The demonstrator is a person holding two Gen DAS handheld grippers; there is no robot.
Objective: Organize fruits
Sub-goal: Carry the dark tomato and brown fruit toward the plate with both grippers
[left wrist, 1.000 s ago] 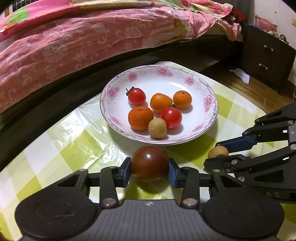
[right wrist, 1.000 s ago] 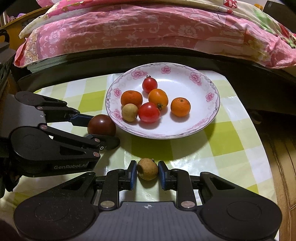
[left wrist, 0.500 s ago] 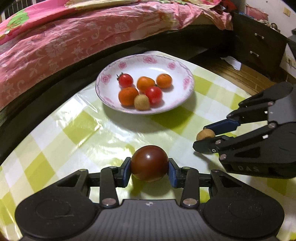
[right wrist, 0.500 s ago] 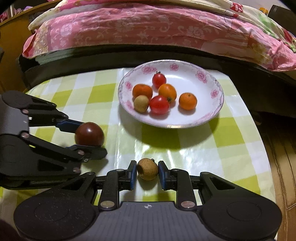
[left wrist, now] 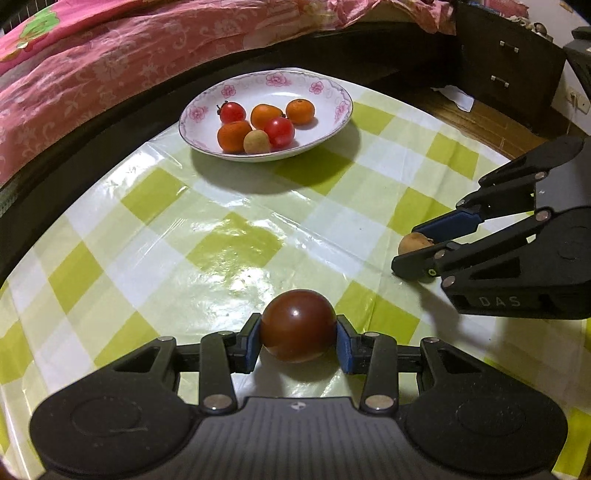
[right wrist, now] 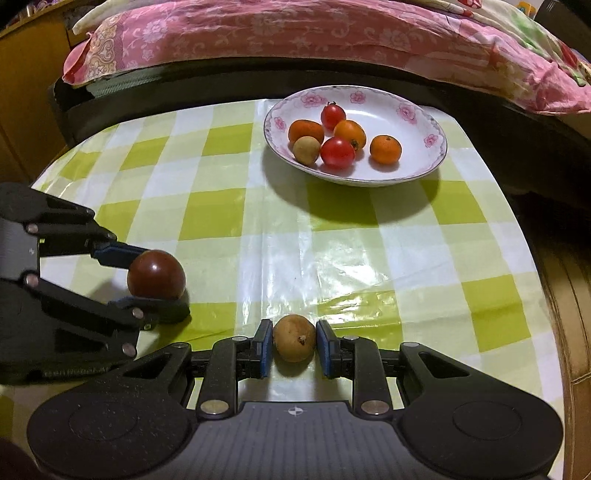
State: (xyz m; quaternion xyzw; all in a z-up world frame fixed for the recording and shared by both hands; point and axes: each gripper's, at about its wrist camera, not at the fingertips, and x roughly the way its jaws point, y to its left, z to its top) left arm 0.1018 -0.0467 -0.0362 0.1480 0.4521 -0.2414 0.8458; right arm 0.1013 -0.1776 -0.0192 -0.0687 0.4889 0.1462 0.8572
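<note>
A smooth, glossy, dark red-brown tomato (left wrist: 298, 330) is clamped between the blue pads of the left gripper (left wrist: 299, 341), near the near edge of the table (left wrist: 229, 240). The tomato is round and carries a bright highlight on its upper surface. In the right wrist view the same tomato (right wrist: 156, 274) is seen held in the left gripper (right wrist: 147, 280) towards the left edge of the table (right wrist: 369, 243).

The table is covered with a shiny plastic cloth in a green and white check; creases and glare are visible across its middle.

A shallow, round ceramic plate (left wrist: 332, 122), white with pink flowers on the rim, is set near the far edge of the table, well apart from both grippers. Six small fruits are grouped in the plate (right wrist: 424, 162): two glossy red cherry tomatoes, three orange fruits and one matt tan round fruit. Several of them are touching.

A small, tan, rough-skinned round fruit (right wrist: 294, 342) is clamped between the blue pads of the right gripper (right wrist: 294, 345), near the near edge of the table. A small stem nub is visible on its skin. In the left wrist view this fruit (left wrist: 413, 243) is seen partly hidden between the black fingers of the right gripper (left wrist: 419, 245), towards the right edge of the table.

Beyond the far edge of the table, a bed with a pink floral quilt (right wrist: 258, 33) is seen.
</note>
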